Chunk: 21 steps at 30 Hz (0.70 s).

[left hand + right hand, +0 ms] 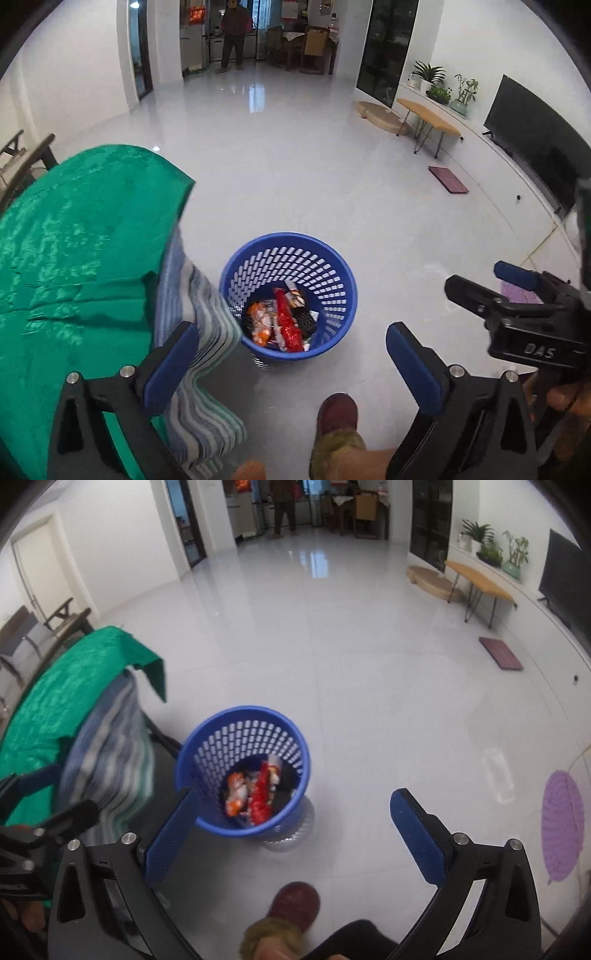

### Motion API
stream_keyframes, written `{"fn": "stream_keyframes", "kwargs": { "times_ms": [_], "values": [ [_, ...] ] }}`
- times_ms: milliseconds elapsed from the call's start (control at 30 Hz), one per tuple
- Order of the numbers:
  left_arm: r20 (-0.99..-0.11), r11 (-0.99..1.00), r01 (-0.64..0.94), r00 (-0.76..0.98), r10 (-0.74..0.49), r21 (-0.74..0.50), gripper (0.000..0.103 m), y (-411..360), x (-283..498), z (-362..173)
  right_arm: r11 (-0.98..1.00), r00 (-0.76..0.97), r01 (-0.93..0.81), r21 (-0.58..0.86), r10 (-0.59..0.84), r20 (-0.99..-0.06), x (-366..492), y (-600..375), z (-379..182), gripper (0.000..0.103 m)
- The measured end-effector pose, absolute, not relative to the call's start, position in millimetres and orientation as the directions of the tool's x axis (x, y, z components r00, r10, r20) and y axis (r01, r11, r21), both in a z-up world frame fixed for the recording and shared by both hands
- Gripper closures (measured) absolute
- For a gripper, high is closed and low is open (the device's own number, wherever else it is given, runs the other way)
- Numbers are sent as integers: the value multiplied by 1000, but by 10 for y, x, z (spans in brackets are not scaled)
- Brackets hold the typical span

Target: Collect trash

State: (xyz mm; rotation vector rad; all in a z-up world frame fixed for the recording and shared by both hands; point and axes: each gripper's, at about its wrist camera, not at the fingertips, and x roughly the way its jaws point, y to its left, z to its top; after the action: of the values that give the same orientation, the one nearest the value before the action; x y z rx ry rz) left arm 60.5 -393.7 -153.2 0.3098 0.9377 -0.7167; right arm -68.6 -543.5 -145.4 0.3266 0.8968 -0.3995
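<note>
Both the left tool (291,358) and the right tool (291,830) are seen wide open and empty above the blue basket (341,273), where light, crinkly wrappers (284,325) are best pinched at an edge.

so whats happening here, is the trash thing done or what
A person holds a claw in each hand above a blue basket on the white floor. Both the left claw and the right claw are wide open with nothing between their pads. Snack wrappers already lie in the basket, beside a table under a green cloth. The person's shoe is just short of the basket.
</note>
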Motion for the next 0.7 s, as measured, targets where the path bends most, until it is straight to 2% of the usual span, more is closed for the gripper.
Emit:
{"fn": "stream_keyframes", "kwargs": {
  "times_ms": [200, 400, 700],
  "values": [
    [-784, 774, 620, 539, -306, 125, 0, -3882, 382, -1358, 889, 567, 449, 92, -204, -798, -801, -5268, -1228, 0],
    [-817, 787, 617, 451, -360, -6, 0, -3718, 435, -1339, 907, 557, 416, 61, -201, -806, -817, -5090, -1130, 0],
    [-811, 796, 606, 467, -352, 3, 0, -3644, 454, -1291, 921, 548, 385, 50, -185, -816, -852, -4984, -1067, 0]
  ]
}}
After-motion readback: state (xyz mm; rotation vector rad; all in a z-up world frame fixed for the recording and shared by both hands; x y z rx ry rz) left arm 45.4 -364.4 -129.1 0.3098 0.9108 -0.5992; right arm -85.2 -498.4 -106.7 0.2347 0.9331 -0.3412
